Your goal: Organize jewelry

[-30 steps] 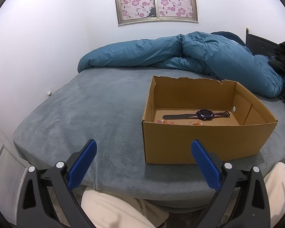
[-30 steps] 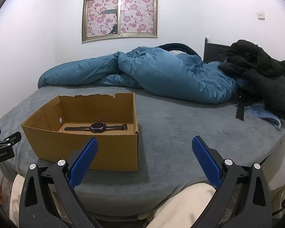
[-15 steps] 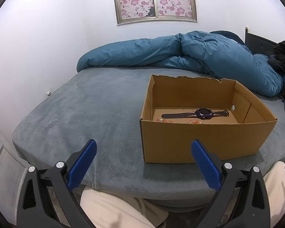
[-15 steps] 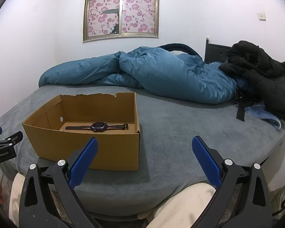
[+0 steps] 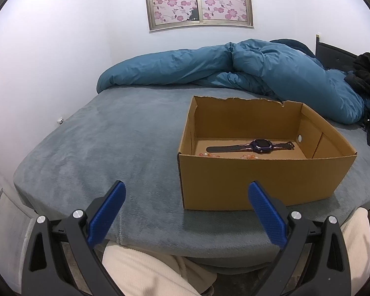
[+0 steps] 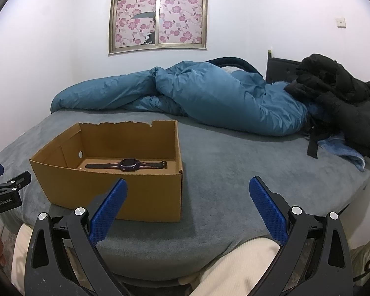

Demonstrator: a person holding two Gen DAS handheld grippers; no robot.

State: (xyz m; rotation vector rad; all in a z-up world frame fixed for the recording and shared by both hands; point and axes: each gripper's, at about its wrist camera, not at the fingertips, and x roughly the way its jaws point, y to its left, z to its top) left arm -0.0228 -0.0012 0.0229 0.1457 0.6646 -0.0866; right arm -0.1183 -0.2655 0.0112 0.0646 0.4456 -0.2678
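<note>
Little has moved since the earlier frames: both views have drifted only slightly relative to the cardboard box (image 5: 259, 180), which sits marginally lower and nearer in the left wrist view, and nothing inside it has shifted. Nearest the cameras, the left gripper (image 5: 186, 209) and the right gripper (image 6: 188, 207) are held off the front edge of the bed (image 5: 111, 148), above cream-trousered knees (image 5: 145, 271); the jaws of both are spread wide and nothing is held between them. Just past them, the box is seen standing upright on the grey bed cover near the front edge, open at the top, with a ragged rear wall. On its floor a dark watch (image 5: 260, 146) is laid flat with its strap stretched out, towards the rear; a row of small orange-pink beads (image 5: 249, 157) is partly visible behind the front wall, and whether they are strung cannot be told. Farther back, a blue duvet (image 6: 209, 98) is bunched along the far edge of the bed, with black clothing (image 6: 340, 88) piled at the far right corner and a flower-patterned window (image 5: 199, 0) on the wall beyond. No other jewelry is seen loose on the bed, so the task is judged complete or nearly so; at most, tidying within the box may remain.
</note>
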